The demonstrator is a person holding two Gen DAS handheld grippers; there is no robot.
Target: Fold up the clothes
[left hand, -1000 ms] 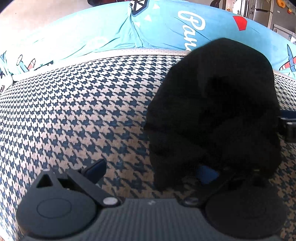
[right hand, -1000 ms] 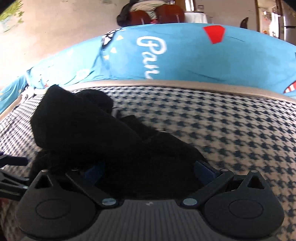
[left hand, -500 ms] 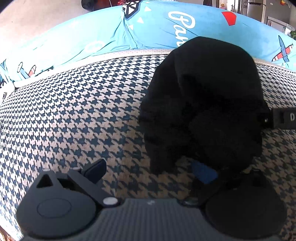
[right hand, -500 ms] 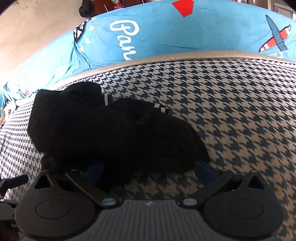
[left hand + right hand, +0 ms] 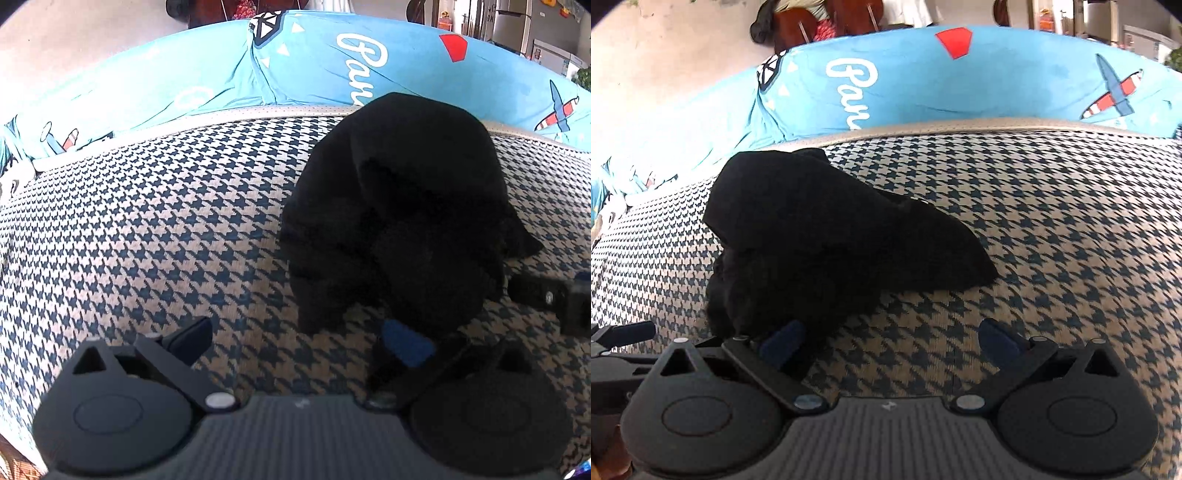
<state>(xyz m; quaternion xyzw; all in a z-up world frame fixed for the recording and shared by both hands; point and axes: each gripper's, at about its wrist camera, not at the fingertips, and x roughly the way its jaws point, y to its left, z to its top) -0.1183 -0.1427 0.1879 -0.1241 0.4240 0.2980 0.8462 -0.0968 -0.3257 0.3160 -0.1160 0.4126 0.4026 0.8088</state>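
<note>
Right now the crumpled black fabric garment (image 5: 399, 221) is lying bunched in a dark heap on the houndstooth-patterned blue-and-cream cushion (image 5: 155, 221), up toward the cushion's far edge, where the turquoise printed sheet (image 5: 314, 70) is running along behind it. Over on the left gripper (image 5: 299, 339), the jaws are standing wide and holding nothing, though the blue pad of its right finger (image 5: 404, 347) is sitting just at the heap's near hem. From this claw the garment is lying ahead and off to the right. The right gripper (image 5: 892, 338) is likewise spread wide and empty, its left pad (image 5: 783, 339) tucked right at the cloth's near edge, so from this side the garment is lying ahead and to the left. The heap's long axis is running roughly from one gripper across toward the other, sitting between them, both about equally near, so I'd judge either could pinch a near edge first.
</note>
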